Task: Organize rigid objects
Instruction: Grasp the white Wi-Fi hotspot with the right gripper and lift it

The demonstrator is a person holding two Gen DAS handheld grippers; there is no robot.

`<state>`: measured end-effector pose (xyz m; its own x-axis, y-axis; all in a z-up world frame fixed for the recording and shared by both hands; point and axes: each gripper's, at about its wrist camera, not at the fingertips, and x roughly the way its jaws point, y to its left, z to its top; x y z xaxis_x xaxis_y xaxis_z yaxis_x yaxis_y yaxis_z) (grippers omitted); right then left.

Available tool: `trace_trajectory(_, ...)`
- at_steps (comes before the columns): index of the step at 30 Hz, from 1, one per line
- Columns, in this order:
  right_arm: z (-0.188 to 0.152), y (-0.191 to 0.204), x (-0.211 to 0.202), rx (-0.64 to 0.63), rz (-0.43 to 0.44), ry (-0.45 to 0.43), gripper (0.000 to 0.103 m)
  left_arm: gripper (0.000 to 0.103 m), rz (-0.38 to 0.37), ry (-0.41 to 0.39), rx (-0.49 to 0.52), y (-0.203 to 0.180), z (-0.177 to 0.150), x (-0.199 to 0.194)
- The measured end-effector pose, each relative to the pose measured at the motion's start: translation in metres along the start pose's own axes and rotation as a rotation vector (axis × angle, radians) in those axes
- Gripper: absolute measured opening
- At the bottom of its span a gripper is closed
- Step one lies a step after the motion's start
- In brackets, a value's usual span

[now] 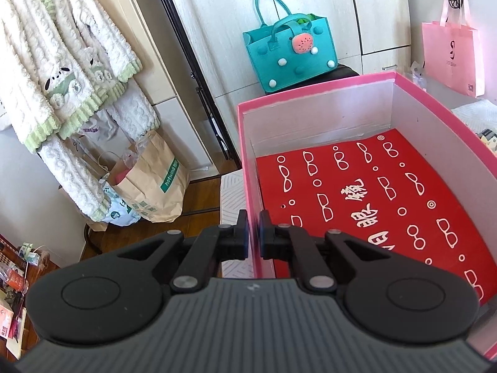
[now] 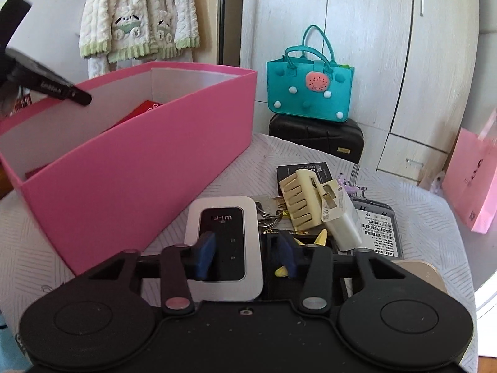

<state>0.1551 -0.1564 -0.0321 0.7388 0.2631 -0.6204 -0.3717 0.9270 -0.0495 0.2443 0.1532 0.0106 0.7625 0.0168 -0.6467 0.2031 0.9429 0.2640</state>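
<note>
A pink box point(image 1: 310, 93) with white inner walls and a red liner printed with glasses point(image 1: 372, 202) stands on the table. My left gripper point(image 1: 253, 230) is shut on its left wall, one finger inside and one outside. In the right wrist view the box point(image 2: 139, 155) is on the left, with a left finger point(image 2: 77, 94) at its rim. My right gripper point(image 2: 245, 255) is open low over a white Wi-Fi router point(image 2: 223, 217). Its left pad overlaps the router's face; its right pad is beyond the router's right edge.
Right of the router lies a pile: keys point(image 2: 267, 211), cream toothed clip point(image 2: 298, 205), white charger point(image 2: 341, 217), black battery point(image 2: 310, 168), labelled device point(image 2: 376, 227). Behind are a teal felt bag point(image 2: 310, 90) on a black case point(image 2: 316, 140) and a pink bag point(image 2: 472, 183).
</note>
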Motion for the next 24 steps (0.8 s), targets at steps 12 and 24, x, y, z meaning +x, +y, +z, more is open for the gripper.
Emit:
trace_trajectory(12,-0.008,0.034,0.02,-0.215,-0.067,-0.045,0.075,0.005,0.015,-0.009,-0.031,0.005,-0.001,-0.007)
trace_trajectory(24,0.0,0.018,0.018,-0.154,0.05,0.007,0.064,0.006,0.021,0.014,-0.127,0.008,0.021,0.001)
